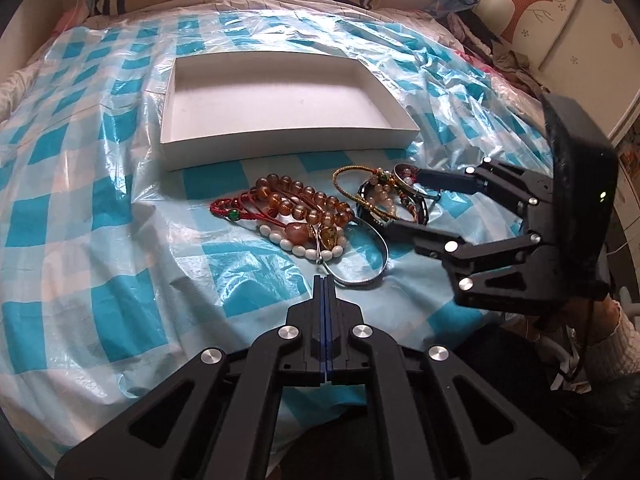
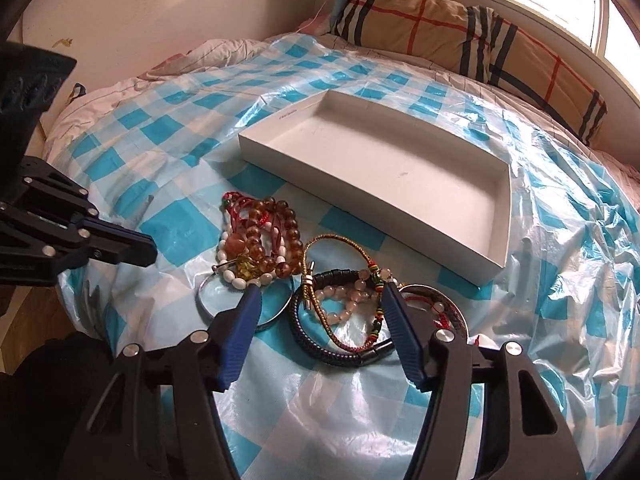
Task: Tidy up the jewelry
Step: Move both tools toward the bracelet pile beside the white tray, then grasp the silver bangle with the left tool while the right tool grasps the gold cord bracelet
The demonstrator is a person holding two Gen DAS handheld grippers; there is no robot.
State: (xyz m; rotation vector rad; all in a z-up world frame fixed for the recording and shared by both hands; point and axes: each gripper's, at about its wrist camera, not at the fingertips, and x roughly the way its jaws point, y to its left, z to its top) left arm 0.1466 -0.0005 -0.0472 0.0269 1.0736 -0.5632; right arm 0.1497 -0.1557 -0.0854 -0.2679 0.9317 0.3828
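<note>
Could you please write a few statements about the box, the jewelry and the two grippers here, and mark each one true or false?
1. The white box has nothing in it. True.
2. The left gripper has its jaws spread wide. False: its jaws are shut together with nothing between them.
3. The amber bead bracelet lies on the checkered plastic sheet, outside the box. True.
4. The right gripper is clamped on the silver bangle. False: its jaws are open, straddling the black braided bracelet and the strands tangled with it.
5. The jewelry pile sits beyond the box, nearer the plaid pillow. False: it lies on the near side, between the box and the grippers.
</note>
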